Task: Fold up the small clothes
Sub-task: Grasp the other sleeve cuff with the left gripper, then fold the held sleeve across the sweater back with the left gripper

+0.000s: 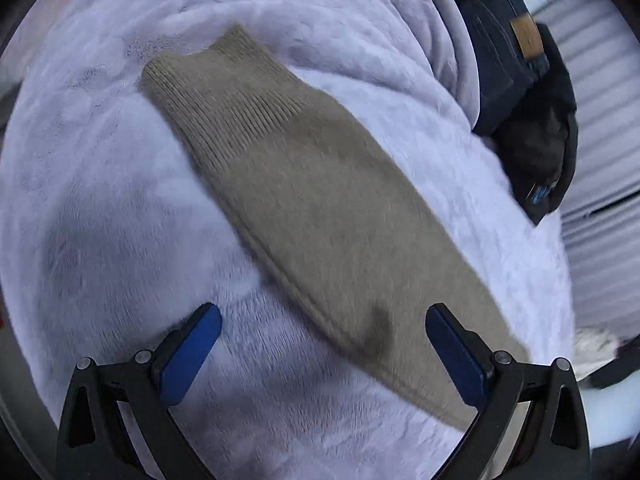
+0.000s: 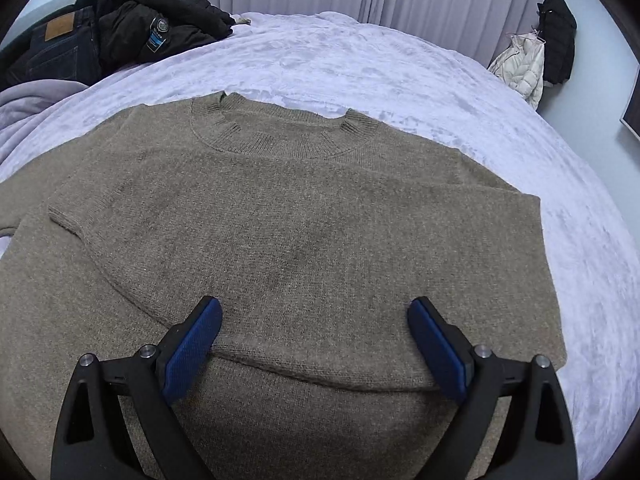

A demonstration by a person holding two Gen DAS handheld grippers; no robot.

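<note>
Taupe knit sweater (image 2: 304, 240) is lying flat on lavender blanket (image 2: 400, 68), one sleeve (image 1: 320, 216) stretching out sideways; left gripper (image 1: 324, 352) and right gripper (image 2: 314, 344) are hovering above it, jaws spread, gripping nothing.

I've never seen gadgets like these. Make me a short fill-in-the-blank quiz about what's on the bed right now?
1. The sweater is coloured ____.
2. The left gripper looks at the sweater's ____, which ends in a ribbed cuff.
3. Both grippers have their jaws ____; the right gripper holds nothing.
4. The bed cover is pale ____.

Missing words: brown; sleeve; open; lilac
</note>
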